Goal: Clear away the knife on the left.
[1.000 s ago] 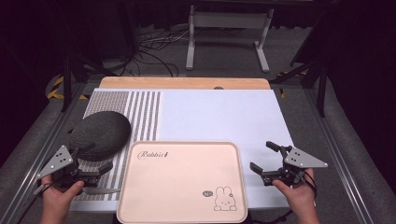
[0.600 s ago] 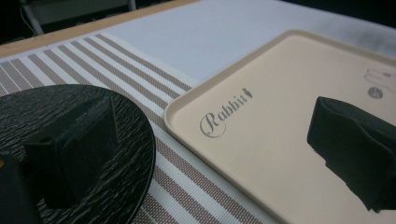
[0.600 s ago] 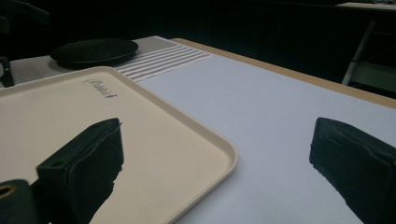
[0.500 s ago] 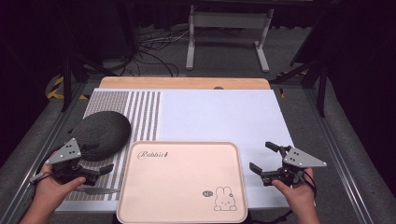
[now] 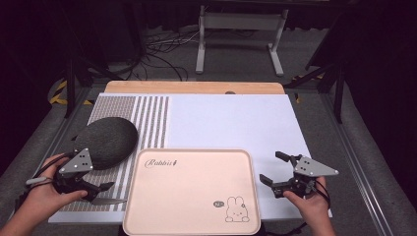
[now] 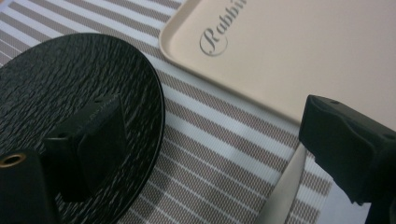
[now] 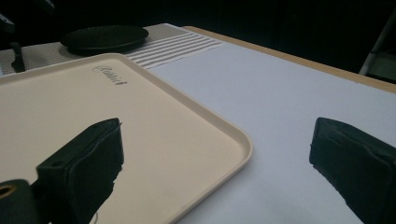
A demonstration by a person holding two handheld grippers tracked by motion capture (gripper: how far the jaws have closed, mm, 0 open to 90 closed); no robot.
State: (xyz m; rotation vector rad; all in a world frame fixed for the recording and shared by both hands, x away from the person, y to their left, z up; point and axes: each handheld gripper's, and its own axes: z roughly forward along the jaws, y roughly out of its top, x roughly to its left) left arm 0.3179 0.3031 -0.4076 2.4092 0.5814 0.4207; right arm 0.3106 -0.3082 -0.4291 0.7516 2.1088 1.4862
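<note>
A white worktop (image 5: 231, 123) spans the scene, with a striped placemat (image 5: 147, 118) laid over its left part. At the near centre rests a large beige tray (image 5: 192, 196), bare except for printed lettering and a small rabbit drawing. To its left, on the placemat, sits a round black plate (image 5: 105, 142) with a rough texture, apart from the tray's edge. A knife (image 5: 105, 200) lies on the placemat near the tray's near left corner, blade pointing toward the tray.

The left tongs (image 5: 96, 189) hover wide apart over the gap between plate and tray, one jaw above the plate's rim, the other above the knife, gripping nothing. The right tongs (image 5: 273, 169) wait just right of the tray, also spread wide and empty.

Judging from this, the work has barely begun: nothing is on the tray, and plate and knife remain to be picked up.
</note>
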